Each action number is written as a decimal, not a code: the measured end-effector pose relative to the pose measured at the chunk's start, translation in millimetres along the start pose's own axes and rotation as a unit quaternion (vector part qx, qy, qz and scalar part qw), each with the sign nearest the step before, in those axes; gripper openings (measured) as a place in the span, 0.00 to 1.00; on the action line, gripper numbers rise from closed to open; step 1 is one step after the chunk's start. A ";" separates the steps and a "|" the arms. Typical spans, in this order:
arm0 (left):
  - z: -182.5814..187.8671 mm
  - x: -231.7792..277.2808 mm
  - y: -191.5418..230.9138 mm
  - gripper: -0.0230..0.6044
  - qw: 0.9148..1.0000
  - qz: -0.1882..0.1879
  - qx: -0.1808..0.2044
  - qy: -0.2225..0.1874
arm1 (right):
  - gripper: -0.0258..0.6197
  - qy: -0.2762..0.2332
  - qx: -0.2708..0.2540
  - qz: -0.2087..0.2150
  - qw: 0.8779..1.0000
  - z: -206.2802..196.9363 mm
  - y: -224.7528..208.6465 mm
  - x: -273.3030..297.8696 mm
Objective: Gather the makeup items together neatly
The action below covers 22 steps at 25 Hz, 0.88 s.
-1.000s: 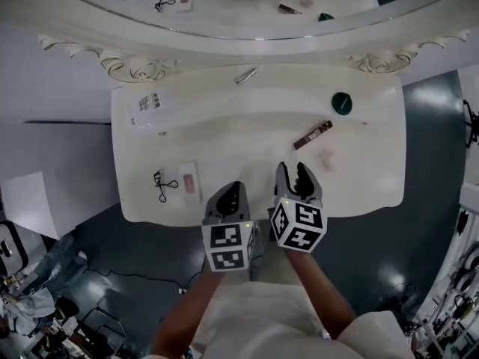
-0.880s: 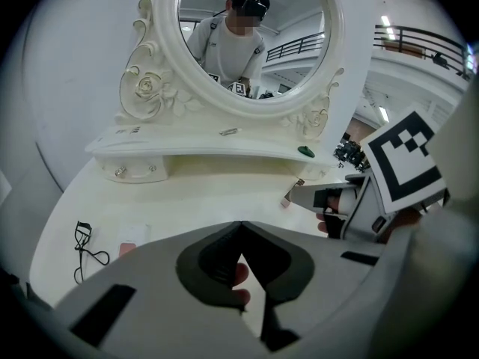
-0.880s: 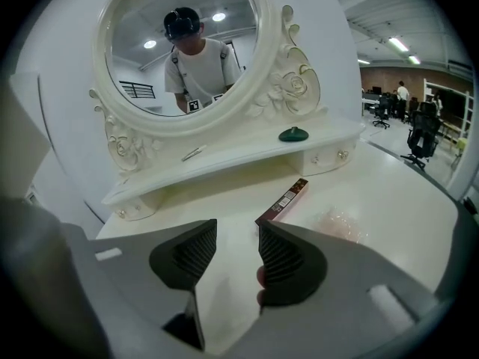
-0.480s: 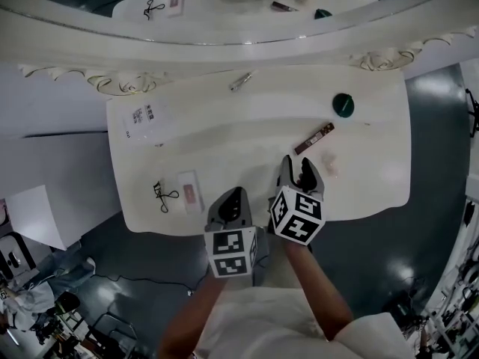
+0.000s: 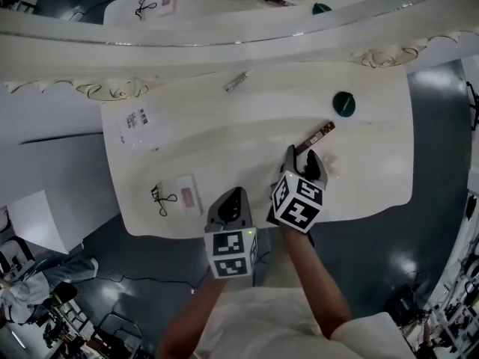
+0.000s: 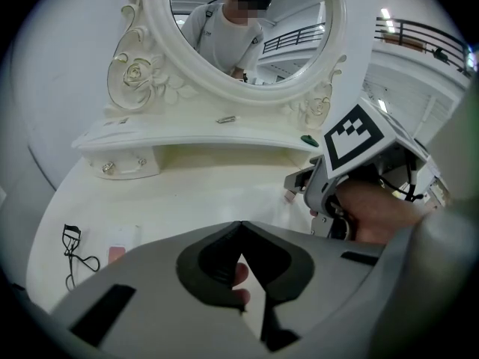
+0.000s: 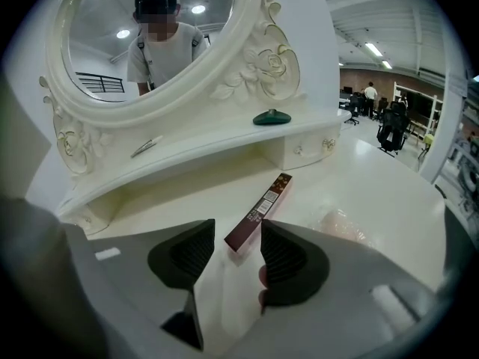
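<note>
Place: big open hall or lab, dressed as a bedroom corner.
Set: carved white vanity worktop [image 5: 247, 140], oval mirror [image 7: 97, 58].
Hall: ceiling strip lights [image 7: 372, 48], balcony railing [image 6: 419, 32], glossy grey floor [image 5: 423, 223].

A table [image 5: 239, 155] stands with a mirror [image 5: 224, 2] along its far edge. Just before the mirror runs a raised shelf [image 5: 288, 96]. A tube [image 5: 235, 81] lies on the shelf left of centre, and a compact [image 5: 343, 103] lies toward its right end. A packet [image 5: 137, 122] lies at the far left. On the lower top, a box [image 5: 314, 137] lies right of centre, with a wrapped item [image 5: 332, 163] just nearer and to its right. At the near left, a curler [image 5: 160, 198] lies just left of a card [image 5: 188, 195].
</note>
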<state>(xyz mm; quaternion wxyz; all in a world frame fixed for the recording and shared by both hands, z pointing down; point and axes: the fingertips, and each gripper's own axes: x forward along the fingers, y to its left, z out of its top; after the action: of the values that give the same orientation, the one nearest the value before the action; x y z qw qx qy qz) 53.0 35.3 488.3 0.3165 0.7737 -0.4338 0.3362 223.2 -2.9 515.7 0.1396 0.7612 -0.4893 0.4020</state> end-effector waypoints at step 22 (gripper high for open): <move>4.1 7.1 -4.3 0.05 1.000 -0.001 0.001 0.004 | 0.29 0.033 -0.041 -0.041 0.998 0.6 -15.5 12.8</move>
<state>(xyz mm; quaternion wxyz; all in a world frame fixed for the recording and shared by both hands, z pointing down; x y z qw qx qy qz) 60.7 30.6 490.7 0.3177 0.7733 -0.4312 0.3394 239.4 -3.9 527.7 0.2032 0.7606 -0.4690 0.4002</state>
